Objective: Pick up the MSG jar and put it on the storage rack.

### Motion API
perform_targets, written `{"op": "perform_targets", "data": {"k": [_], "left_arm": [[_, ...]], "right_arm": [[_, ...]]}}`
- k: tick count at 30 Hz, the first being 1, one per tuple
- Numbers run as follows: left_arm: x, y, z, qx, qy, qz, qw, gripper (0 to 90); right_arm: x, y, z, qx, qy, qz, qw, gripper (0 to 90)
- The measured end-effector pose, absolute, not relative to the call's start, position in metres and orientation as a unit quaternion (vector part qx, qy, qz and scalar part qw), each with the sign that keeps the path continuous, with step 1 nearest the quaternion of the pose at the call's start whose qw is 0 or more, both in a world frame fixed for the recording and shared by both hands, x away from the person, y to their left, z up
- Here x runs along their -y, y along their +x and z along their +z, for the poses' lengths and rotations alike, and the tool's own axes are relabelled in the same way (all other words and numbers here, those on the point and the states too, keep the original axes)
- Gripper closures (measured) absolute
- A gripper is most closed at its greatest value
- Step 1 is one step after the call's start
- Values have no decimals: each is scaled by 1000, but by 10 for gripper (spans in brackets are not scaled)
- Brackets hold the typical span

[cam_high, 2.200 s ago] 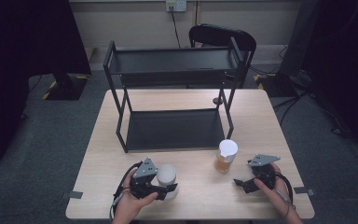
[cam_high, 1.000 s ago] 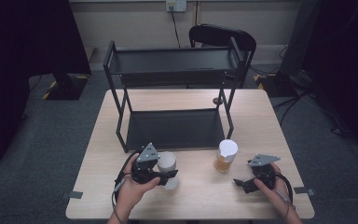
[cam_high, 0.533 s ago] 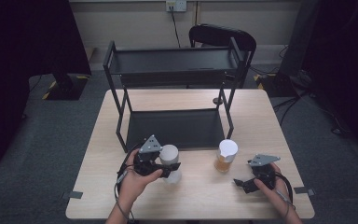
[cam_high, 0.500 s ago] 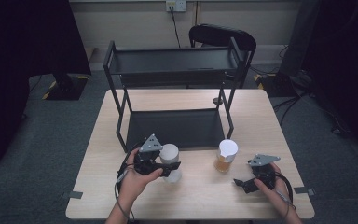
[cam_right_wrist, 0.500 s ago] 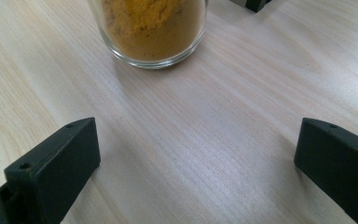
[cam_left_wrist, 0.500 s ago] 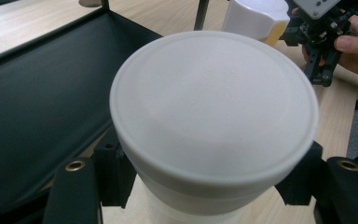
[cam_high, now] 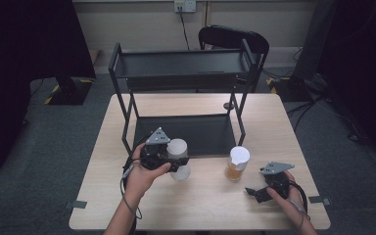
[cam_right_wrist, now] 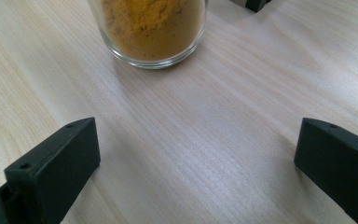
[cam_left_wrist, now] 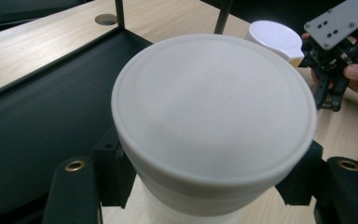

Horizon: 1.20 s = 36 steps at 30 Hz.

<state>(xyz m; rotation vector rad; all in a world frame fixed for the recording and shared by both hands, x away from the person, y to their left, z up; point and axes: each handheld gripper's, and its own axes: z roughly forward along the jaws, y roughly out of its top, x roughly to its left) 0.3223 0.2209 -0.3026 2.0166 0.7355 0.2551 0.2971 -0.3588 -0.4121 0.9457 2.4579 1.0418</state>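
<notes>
Two grippers: left gripper (cam_high: 175, 161) clamps the white-lidded jar (cam_left_wrist: 213, 126); right gripper (cam_right_wrist: 196, 158) gapes empty near orange powder (cam_right_wrist: 151, 23).

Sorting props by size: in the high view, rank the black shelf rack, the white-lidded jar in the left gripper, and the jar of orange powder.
1. Black shelf rack, by far largest.
2 and 3. White-lidded jar and jar of orange powder: look alike, so unranked.

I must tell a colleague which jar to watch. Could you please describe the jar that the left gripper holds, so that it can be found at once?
On the wooden table, look before the black shelf rack, at its lower tray's front edge. There the left gripper is shut on the white-lidded jar. Unlike the orange-powder jar further right, it looks pale.
</notes>
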Motion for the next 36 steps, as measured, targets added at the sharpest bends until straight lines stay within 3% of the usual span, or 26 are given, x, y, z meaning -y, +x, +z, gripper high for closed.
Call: {"op": "perform_targets", "data": {"k": [36], "left_arm": [[-221,355,-229,-317,814,118,473,347]], "right_arm": [[359,297,-412,-857,330,363,154,0]]}}
